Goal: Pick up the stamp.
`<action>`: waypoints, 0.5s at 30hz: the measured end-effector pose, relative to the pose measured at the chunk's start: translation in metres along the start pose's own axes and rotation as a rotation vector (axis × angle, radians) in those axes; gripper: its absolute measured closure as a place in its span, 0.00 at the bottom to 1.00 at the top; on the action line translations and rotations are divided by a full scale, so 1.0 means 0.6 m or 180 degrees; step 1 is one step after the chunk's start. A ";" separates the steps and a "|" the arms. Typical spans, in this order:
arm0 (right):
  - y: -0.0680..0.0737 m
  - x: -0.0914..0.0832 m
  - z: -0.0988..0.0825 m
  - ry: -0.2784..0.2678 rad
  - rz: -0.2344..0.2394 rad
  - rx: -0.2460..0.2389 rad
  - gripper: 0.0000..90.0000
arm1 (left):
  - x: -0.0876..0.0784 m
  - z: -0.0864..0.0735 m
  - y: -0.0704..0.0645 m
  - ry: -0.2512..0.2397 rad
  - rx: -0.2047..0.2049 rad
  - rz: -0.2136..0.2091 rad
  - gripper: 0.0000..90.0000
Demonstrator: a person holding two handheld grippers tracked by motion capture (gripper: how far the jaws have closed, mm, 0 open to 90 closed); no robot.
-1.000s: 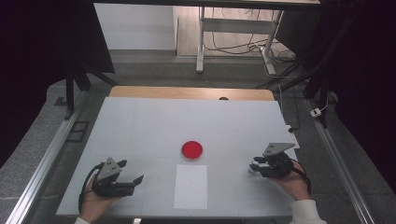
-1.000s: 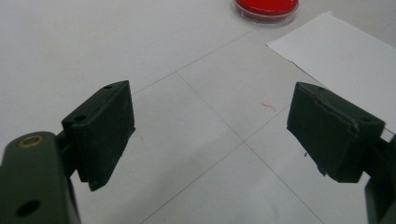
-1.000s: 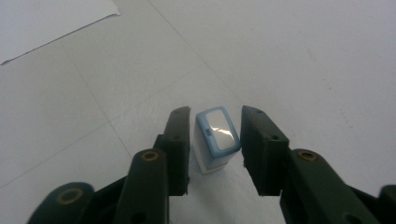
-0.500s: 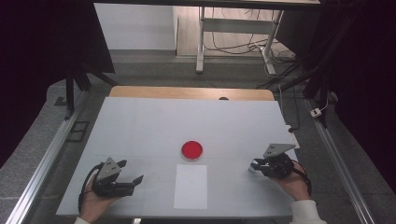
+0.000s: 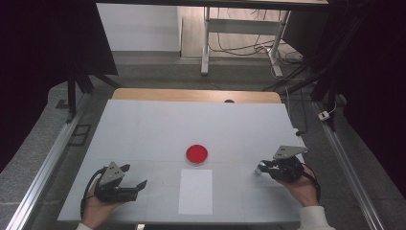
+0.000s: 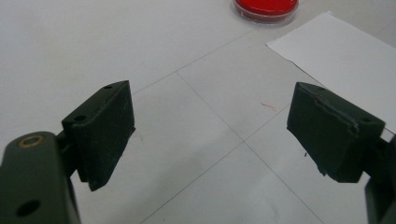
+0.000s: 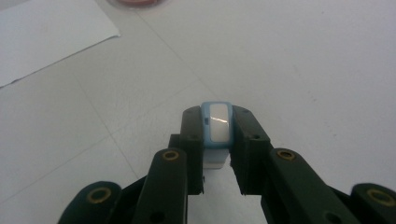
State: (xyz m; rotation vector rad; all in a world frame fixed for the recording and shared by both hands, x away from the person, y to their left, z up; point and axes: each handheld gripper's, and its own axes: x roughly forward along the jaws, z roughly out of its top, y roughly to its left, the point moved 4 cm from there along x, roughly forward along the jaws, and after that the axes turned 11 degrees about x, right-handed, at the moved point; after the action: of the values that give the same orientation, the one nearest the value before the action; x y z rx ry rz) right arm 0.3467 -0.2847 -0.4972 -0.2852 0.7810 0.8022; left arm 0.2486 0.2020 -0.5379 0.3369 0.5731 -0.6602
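1. The right gripper (image 7: 217, 140), near the white table's (image 5: 143, 124) right edge, has just been closing and now clamps a small light-blue-and-white rectangular block (image 7: 217, 122).
2. The left gripper (image 6: 210, 135) rests open by the near-left corner.
3. Grasp looks complete; the next move calls for lifting without slip.

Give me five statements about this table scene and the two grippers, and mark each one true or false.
1. The right gripper is shut on a small light-blue and white block. True.
2. The left gripper holds the red dish. False: its jaws stand wide apart with nothing between them.
3. The red dish rests on the sheet of paper. False: it sits on the table just beyond the paper's far edge, apart from it.
4. The sheet of paper lies between the two grippers in the high view. True.
5. The block is red. False: it is white with a light-blue rim.
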 end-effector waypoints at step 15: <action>0.002 -0.017 0.016 -0.0345 -0.0092 0.0236 0.84 | 0.000 0.001 0.000 0.0001 0.0003 0.0005 0.17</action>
State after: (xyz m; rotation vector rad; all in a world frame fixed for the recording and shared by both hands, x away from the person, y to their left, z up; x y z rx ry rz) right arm 0.3461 -0.2846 -0.4832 -0.1848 0.7015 0.7537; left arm 0.2490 0.2017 -0.5376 0.3383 0.5728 -0.6588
